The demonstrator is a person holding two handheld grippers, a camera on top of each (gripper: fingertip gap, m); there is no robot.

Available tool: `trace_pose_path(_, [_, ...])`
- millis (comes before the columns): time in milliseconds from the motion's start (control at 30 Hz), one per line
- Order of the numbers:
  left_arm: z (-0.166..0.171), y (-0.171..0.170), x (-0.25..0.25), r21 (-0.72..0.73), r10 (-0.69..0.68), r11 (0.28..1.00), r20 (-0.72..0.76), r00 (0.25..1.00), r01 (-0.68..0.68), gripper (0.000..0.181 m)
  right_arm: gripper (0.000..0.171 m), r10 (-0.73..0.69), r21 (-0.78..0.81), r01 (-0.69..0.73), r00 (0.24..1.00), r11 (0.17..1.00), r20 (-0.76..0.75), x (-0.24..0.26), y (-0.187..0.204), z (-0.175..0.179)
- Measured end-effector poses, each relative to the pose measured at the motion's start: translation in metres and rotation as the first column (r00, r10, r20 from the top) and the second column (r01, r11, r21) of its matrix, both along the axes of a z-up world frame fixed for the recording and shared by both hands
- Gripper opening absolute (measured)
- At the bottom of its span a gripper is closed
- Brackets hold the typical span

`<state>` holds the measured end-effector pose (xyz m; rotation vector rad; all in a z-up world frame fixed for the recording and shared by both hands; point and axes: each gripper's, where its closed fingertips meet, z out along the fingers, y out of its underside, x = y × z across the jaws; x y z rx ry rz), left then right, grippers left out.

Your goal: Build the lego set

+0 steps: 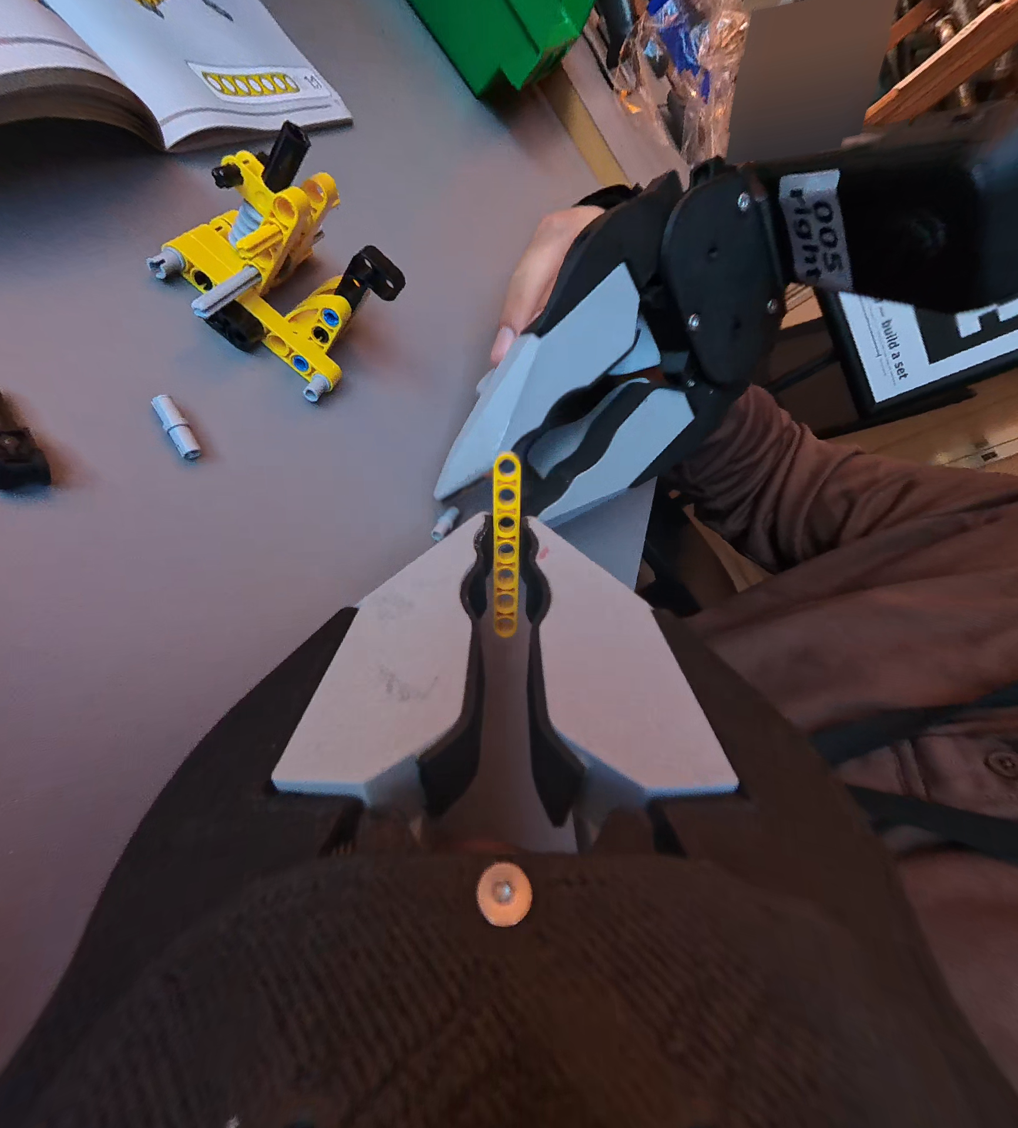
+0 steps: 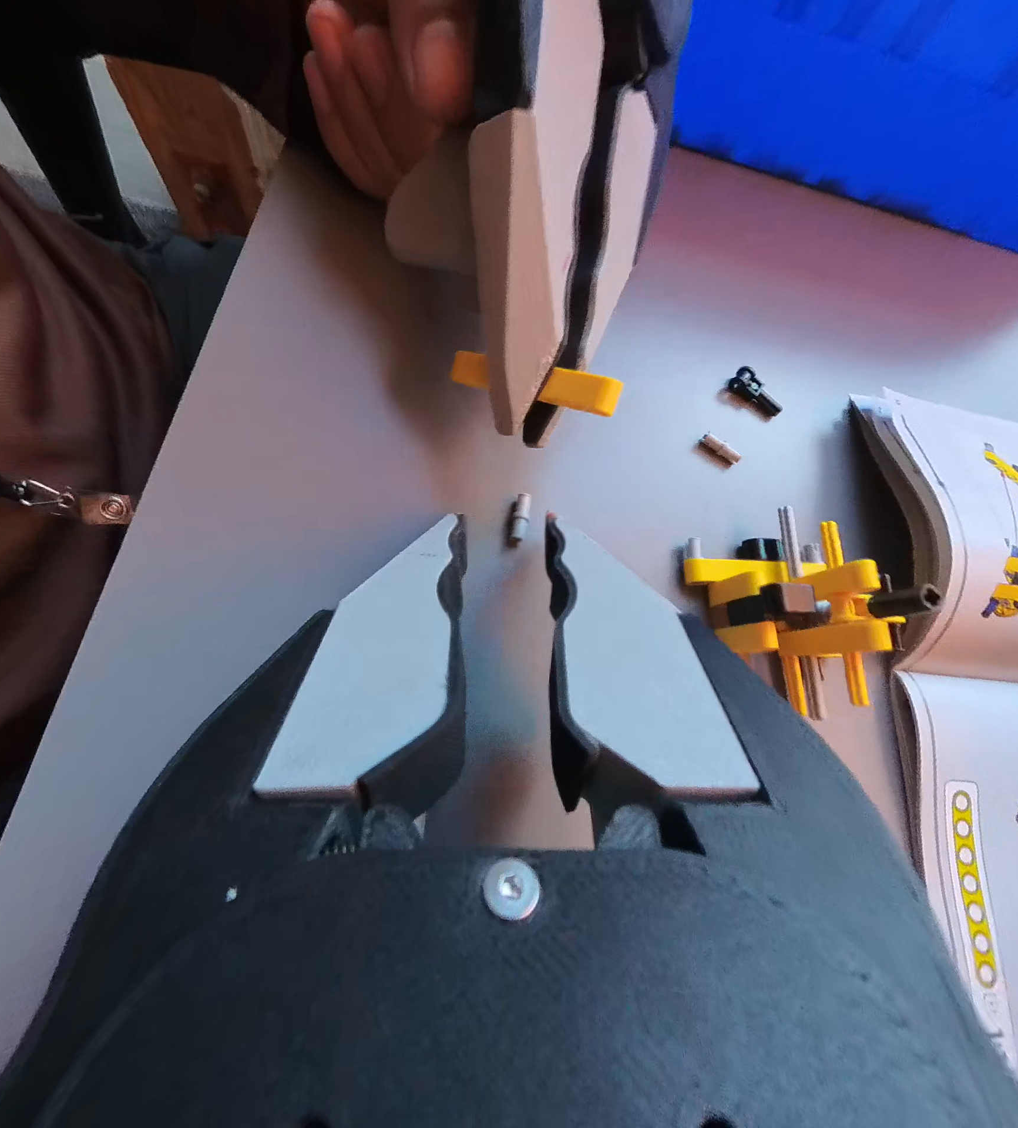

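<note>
Grey tabletop [image 1: 128, 610], left gripper [image 1: 505, 525] jaws clamped on yellow beam [image 1: 506, 549] pointing lengthwise forward, right gripper [image 2: 503, 528] jaws apart.

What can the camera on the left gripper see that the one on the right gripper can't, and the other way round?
Only the left wrist view shows the holes along the yellow beam that the left gripper clamps, the green box, and the right gripper's black body.

Only the right wrist view shows the right gripper open around a small grey pin on the table, plus a blue surface behind.

Both show the half-built yellow model, the open instruction booklet, a loose grey pin and a loose black connector.
</note>
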<state>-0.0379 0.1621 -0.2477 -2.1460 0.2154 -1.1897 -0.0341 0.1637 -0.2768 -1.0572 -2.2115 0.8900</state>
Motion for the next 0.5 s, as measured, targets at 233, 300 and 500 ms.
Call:
trace_pose_path(233, [-0.002, -0.008, 0.009, -0.01, -0.08, 0.997, -0.013, 0.997, 0.08, 0.005, 0.026, -0.075, -0.346, 0.031, 0.99, 0.938, -0.116, -0.003, 0.008, 0.051])
trace_pose_path(300, [-0.004, -0.011, 0.013, -0.013, -0.109, 0.994, -0.028, 0.994, 0.109, 0.005, 0.024, -0.085, -0.408, 0.029, 0.989, 0.913, -0.12, -0.005, 0.008, 0.057])
trace_pose_path(500, [0.0, -0.013, 0.014, 0.023, -0.123, 0.992, -0.022, 0.992, 0.124, 0.005, 0.0, -0.01, -0.437, -0.015, 0.998, 0.899, -0.056, -0.007, -0.009, 0.046])
